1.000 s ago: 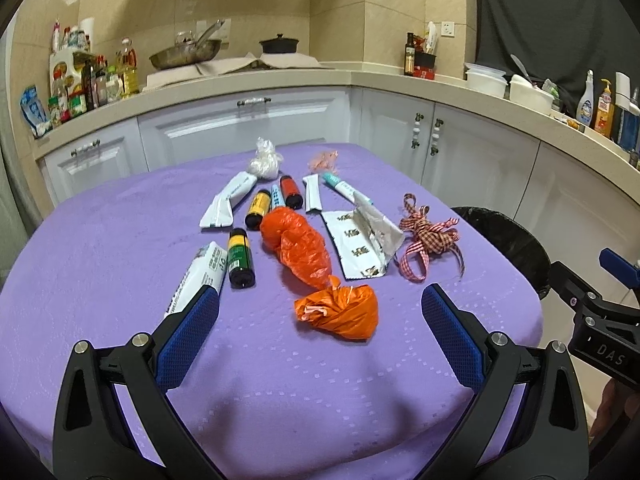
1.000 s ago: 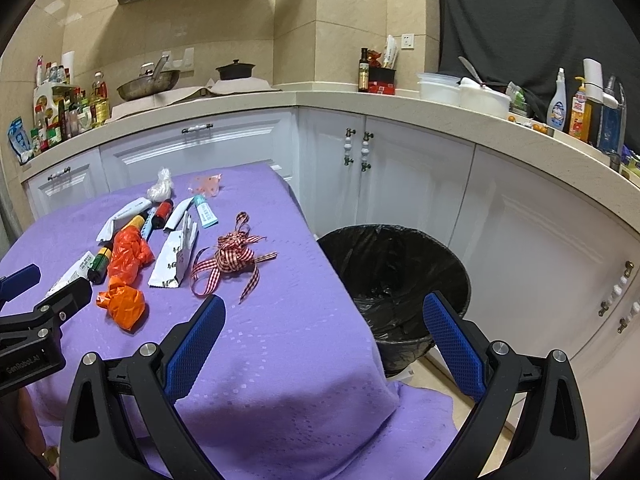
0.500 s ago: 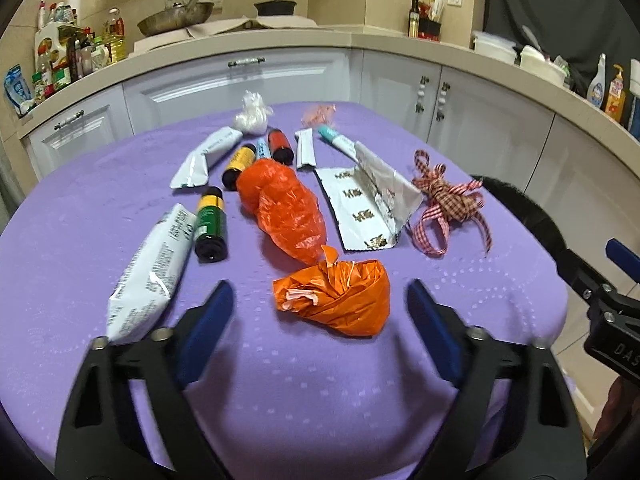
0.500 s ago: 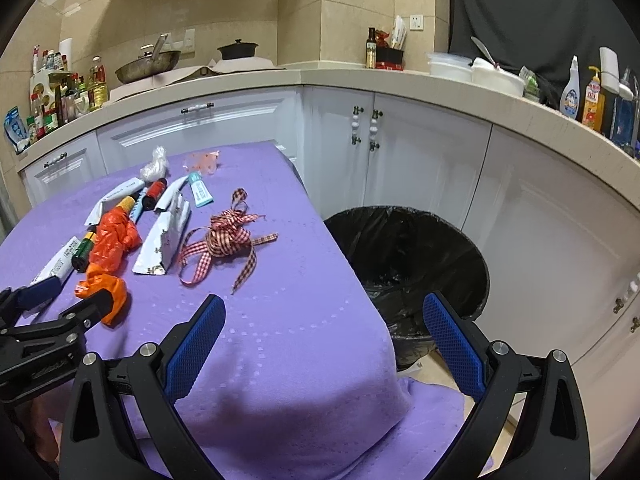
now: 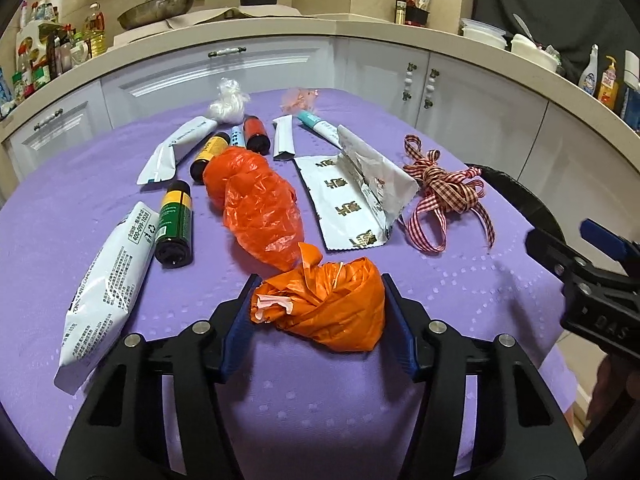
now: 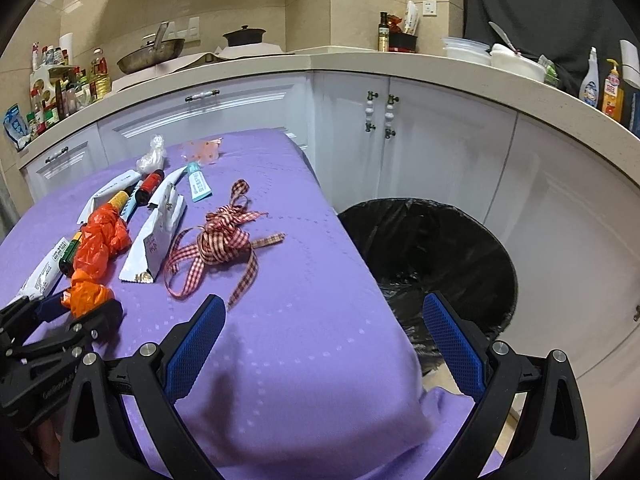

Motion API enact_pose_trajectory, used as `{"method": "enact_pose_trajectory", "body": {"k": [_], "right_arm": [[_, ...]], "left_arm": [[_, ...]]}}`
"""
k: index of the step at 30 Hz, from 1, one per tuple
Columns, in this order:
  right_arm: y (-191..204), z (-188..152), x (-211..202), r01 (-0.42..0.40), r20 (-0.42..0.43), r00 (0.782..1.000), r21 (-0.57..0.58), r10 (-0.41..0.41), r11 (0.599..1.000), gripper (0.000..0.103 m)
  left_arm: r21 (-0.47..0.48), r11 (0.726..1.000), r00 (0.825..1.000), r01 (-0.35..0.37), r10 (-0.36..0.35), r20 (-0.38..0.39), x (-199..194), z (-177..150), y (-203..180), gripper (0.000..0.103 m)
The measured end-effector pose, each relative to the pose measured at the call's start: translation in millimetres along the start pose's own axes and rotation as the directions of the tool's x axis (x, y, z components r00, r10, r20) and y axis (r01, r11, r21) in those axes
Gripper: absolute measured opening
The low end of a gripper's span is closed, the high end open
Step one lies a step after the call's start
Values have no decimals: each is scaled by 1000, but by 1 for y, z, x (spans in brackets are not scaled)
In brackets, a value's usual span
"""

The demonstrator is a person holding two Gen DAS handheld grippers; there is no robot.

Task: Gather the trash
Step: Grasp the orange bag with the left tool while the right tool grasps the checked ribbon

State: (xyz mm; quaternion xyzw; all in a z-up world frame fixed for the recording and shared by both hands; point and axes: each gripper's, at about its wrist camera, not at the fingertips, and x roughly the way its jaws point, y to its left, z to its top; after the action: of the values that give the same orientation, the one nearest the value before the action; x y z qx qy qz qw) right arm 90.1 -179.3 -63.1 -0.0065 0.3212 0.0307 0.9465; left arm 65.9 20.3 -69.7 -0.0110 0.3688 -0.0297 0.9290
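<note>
A crumpled orange bag (image 5: pixel 324 304) lies on the purple tablecloth (image 5: pixel 460 280) near the front edge. My left gripper (image 5: pixel 318 316) has its blue pads against both sides of the bag, shut on it; this also shows in the right wrist view (image 6: pixel 86 292). Behind it lie a larger orange bag (image 5: pixel 256 204), a white foil wrapper (image 5: pixel 352 192), a checked ribbon (image 5: pixel 448 192), small bottles and tubes. My right gripper (image 6: pixel 320 344) is open and empty over the table's right edge, beside the black-lined trash bin (image 6: pixel 436 252).
White cabinets (image 6: pixel 420 120) and a counter with bottles, a pan and a pot run behind the table. The bin stands on the floor to the right of the table. A white packet (image 5: pixel 108 280) lies at the table's left.
My left gripper has moved forward to the small orange bag and closed its pads on it. The right gripper has moved slightly and stays open.
</note>
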Motion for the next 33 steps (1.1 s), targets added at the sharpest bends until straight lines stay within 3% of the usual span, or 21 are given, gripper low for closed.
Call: {"method": "enact_pose_trajectory", "body": {"k": [6,11,19,21,23,27,29,33], "right_arm": [[14,14,9,-34,13,999,-37,34,999,96],[25,28,23,-76,7,997,-58,77,995,96],[41,35,44,-120,-44,992,-77,117,990,94],[43,35,47,-131,-59,990,-80,126,988,86],[45,35,53,-143,-90,987,-88,135,986,58],[45,32,61,-160,-118,982,-75,151,984,55],[45,29,64,-187,-135,975,-71,176,980,40],[42,30,61,-209,-123,972,-56,201,976,25]], "left_arm": [[-2,1000,1000,12,-12,18,-12,3,8,55],[-20,1000,998,-16,17,62,-24,12,24,55],[-76,995,995,-59,64,70,-25,21,53,55],[-82,995,995,-63,69,70,-25,20,57,55],[-87,994,995,-63,69,68,-24,19,59,55],[-87,995,996,-56,61,64,-22,18,59,55],[-84,995,996,-52,57,64,-22,18,57,55],[-78,996,997,-45,50,66,-20,18,55,55]]}}
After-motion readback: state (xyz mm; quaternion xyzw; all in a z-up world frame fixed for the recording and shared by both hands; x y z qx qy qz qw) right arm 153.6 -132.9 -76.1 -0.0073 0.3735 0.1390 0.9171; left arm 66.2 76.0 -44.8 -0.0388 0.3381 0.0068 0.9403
